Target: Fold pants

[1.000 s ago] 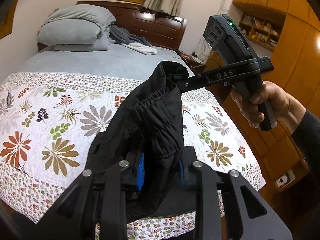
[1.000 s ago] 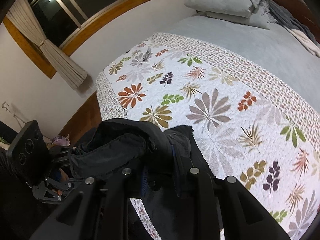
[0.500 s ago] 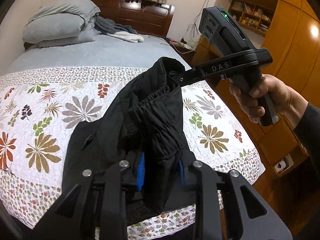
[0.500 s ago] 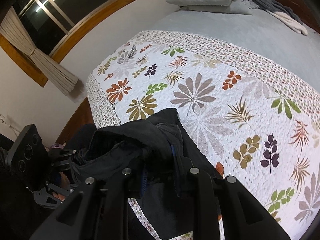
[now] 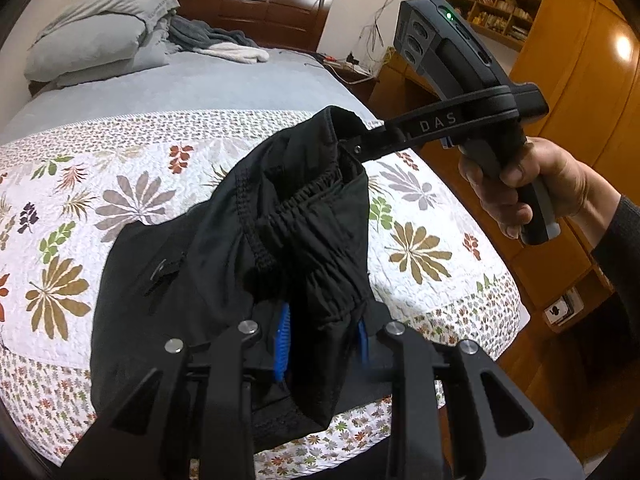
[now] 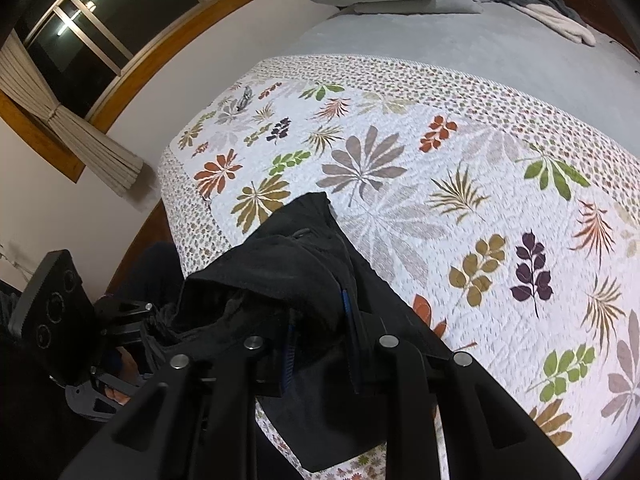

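1. Since a second ago, both hand-held grippers have come lower and closer to the bed, and the black pants (image 5: pixel 304 248) now lie further onto the quilt (image 5: pixel 132 168), with more cloth spread flat.
2. Nearest, the left hand-held gripper (image 5: pixel 320 340) is clamped on a bunched fold of the pants, blue pads pressed into the cloth on both sides.
3. In its own view, the right hand-held gripper (image 6: pixel 320 332) is likewise clamped on the waistband; in the left view its fingers (image 5: pixel 372 146) pinch the raised far corner, with the person's hand (image 5: pixel 532 188) on the grip.
4. The pants hang between the two holds, the elastic waistband lifted off the bed, while the lower cloth rests on the quilt near the foot edge.
5. The quilt's foot edge (image 5: pixel 460 320) lies just beyond the spread cloth; to the right stands the wooden cabinet (image 5: pixel 580 80).
6. Beyond the pants, the floral quilt is open, then the grey sheet (image 5: pixel 192 84).
7. Farthest, pillows (image 5: pixel 92 44) lie against the headboard (image 5: pixel 260 4).
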